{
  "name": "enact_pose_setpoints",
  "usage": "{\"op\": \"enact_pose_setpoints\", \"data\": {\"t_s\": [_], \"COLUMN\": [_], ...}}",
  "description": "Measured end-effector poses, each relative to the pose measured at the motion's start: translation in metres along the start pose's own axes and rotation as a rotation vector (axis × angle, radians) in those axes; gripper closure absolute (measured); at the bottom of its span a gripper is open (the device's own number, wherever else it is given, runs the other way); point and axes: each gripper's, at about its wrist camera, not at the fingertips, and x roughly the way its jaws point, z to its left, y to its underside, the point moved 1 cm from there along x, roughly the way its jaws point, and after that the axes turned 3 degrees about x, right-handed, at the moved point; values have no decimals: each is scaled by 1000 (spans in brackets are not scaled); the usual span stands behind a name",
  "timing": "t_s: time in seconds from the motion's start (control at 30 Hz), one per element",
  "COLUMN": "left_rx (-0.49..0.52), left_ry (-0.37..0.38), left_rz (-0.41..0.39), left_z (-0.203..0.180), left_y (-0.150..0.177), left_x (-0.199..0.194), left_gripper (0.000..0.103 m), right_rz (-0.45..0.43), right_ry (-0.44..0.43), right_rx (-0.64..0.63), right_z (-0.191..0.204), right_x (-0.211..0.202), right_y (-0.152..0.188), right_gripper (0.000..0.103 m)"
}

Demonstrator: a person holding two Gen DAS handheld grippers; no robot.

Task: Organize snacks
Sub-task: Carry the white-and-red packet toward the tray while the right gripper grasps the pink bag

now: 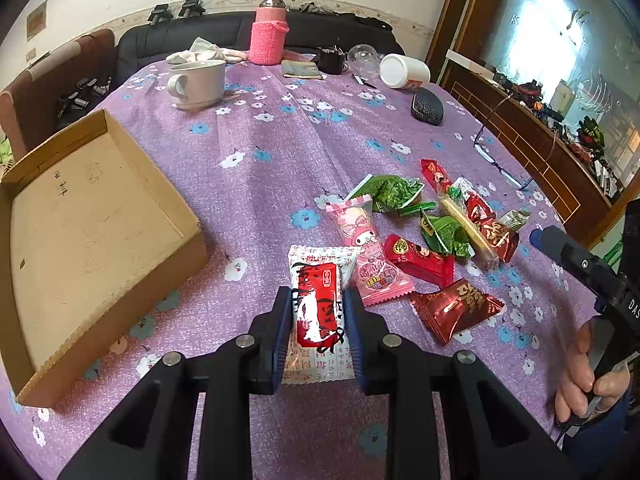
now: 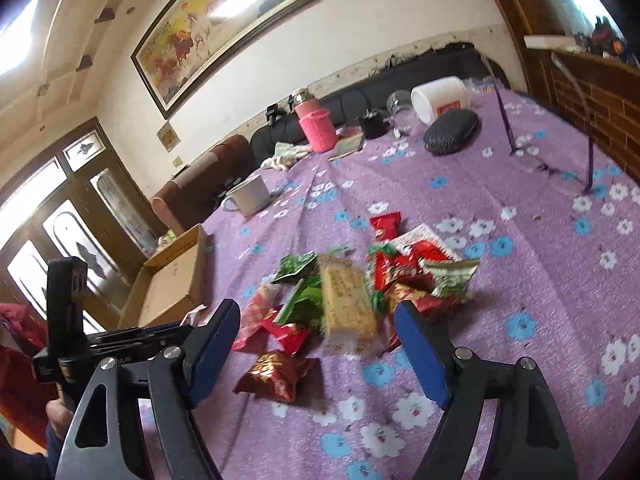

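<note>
Step in hand — left gripper (image 1: pixel 316 320) jaws pinching white-and-red snack packet (image 1: pixel 318 300); next, carry to cardboard box (image 1: pixel 100 216). Right gripper (image 2: pixel 320 344) jaws spread — nothing held, over the snack pile (image 2: pixel 352 300).

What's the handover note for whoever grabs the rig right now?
Left tongs: shut on a white-and-red snack packet, beside the pile.
Right tongs: open, nothing held, pointed at the snack pile.
Cardboard box: on the purple tablecloth, left of the pile, no snacks visible inside.
Done: one packet gripped.
Left: probably drop it in the box, then move the rest: pink character packet, red packets, green packets, a tan wafer bar. Mug and eyeglasses are not part of the job.
</note>
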Motion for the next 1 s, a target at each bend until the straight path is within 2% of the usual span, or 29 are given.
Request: {"op": "enact_pose_setpoints", "data": {"t_s": [0.17, 0.5, 0.67, 0.73, 0.77, 0.83, 0.93, 1.0], "left_rx": [-24, -100, -138, -149, -154, -160, -167, -172], "left_ry": [1, -6, -22, -26, -29, -33, -38, -42], "left_rz": [-27, -67, -88, -93, -95, -99, -104, -105], "left_z": [13, 51, 70, 76, 78, 81, 86, 89], "left_y": [-2, -1, -1, 0, 1, 1, 2, 3], "left_x": [-11, -27, -36, -39, -40, -42, -45, -46], "left_gripper": [78, 77, 77, 77, 77, 77, 77, 77], "right_rz": [78, 244, 293, 315, 333, 368, 389, 406], "right_ry": [2, 87, 138, 157, 161, 182, 262, 269], "right_rx": [-11, -105, -201, -217, -224, -248, -299, -312], "right_z": [13, 71, 100, 105, 107, 111, 113, 113], "right_x": [6, 38, 70, 85, 94, 111, 132, 142], "right_y": [3, -6, -9, -8, -7, -3, 0, 0], "right_gripper": [21, 21, 35, 47, 49, 54, 54, 54]}}
